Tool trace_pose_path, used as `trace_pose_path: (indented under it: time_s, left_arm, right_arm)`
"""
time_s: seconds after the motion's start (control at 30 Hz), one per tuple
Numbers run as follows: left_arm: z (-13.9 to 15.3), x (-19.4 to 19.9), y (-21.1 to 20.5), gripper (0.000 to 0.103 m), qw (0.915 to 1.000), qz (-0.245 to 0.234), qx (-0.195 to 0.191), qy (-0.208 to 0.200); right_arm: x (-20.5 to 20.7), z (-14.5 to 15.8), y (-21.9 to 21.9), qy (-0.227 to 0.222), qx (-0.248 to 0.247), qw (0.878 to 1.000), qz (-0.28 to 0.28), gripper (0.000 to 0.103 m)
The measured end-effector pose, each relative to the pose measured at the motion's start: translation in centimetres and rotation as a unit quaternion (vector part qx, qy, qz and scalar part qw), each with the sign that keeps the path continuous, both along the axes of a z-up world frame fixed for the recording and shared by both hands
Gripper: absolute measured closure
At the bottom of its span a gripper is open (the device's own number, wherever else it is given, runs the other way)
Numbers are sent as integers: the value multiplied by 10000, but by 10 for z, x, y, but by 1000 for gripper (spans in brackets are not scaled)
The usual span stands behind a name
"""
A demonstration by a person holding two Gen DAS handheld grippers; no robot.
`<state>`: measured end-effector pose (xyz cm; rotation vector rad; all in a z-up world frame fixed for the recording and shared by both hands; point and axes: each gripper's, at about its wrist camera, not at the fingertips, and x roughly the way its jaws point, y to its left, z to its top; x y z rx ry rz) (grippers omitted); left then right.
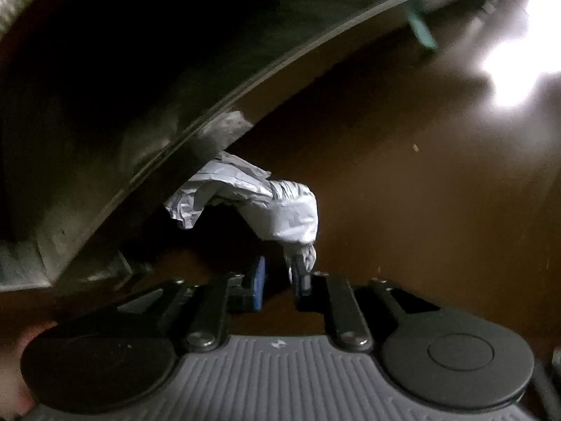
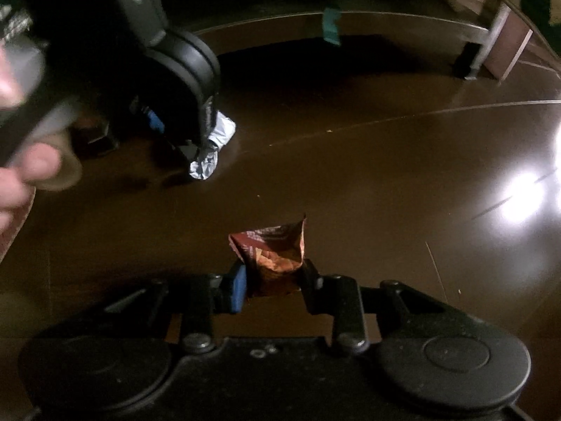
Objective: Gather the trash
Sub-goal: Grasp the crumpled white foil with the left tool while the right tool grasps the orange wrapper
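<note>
A crumpled silver foil wrapper (image 1: pixel 266 200) lies on the glossy brown floor (image 1: pixel 403 210) beside a metal rail. My left gripper (image 1: pixel 280 273) points down at it with the jaws nearly together. The wrapper's twisted end is pinched at the right fingertip (image 1: pixel 301 277). The right wrist view shows the same gripper (image 2: pixel 173 137) at upper left, held by a hand (image 2: pixel 24 175), with the silver wrapper (image 2: pixel 210 161) at its tips. My right gripper (image 2: pixel 273 277) is shut on a brown snack wrapper (image 2: pixel 277 252), which sticks up above the floor between its pads.
A curved metal frame rail (image 1: pixel 196 129) runs close along the left of the silver wrapper, with a teal scrap (image 1: pixel 420 31) hanging from it. The rail's leg (image 2: pixel 485 52) stands at the far right. Bright glare (image 2: pixel 522 193) marks the floor to the right.
</note>
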<state>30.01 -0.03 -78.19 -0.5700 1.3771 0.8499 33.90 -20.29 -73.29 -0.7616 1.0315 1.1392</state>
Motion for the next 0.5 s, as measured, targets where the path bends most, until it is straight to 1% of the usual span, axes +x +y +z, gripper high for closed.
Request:
trace_pose_path:
  time_s: [0.1,0.13,0.17,0.23,0.3,0.33,0.37,0.4,0.43,0.5]
  left_arm:
    - [-2,2,8,83,9989,435,-115,-142]
    - [-2,3,10,80,9983,533,-128,-181]
    - [-2,3,11,77,9978,602,-163,-237]
    - [0,3,14,73,9968,704,-203,-306]
    - [3,1,16,70,9961,735,-326,-352]
    - [5,-2,16,61,9958,753,-345,-386]
    - [7,-3,17,43,9956,774,-334,-418]
    - [9,-5,17,36,9951,807,-311,-479]
    - [11,-6,20,32,9947,840,-278,-521]
    - [8,-2,22,32,9956,799,-203,-442]
  right_arm:
    - [2,2,-5,30,33,9999,-100,72]
    - [3,3,-6,41,42,9999,-112,72]
    - [4,4,-7,47,47,9999,-118,72]
    - [5,2,-6,57,60,9999,-130,72]
    - [6,0,-4,108,83,9998,-158,72]
    - [5,-4,-2,125,102,9997,-173,72]
    - [6,-3,-2,142,123,9996,-189,72]
    - [6,-3,-2,163,135,9996,-205,72]
    - [7,-3,-2,189,145,9995,-216,72]
    - [8,1,-5,236,170,9993,-221,72]
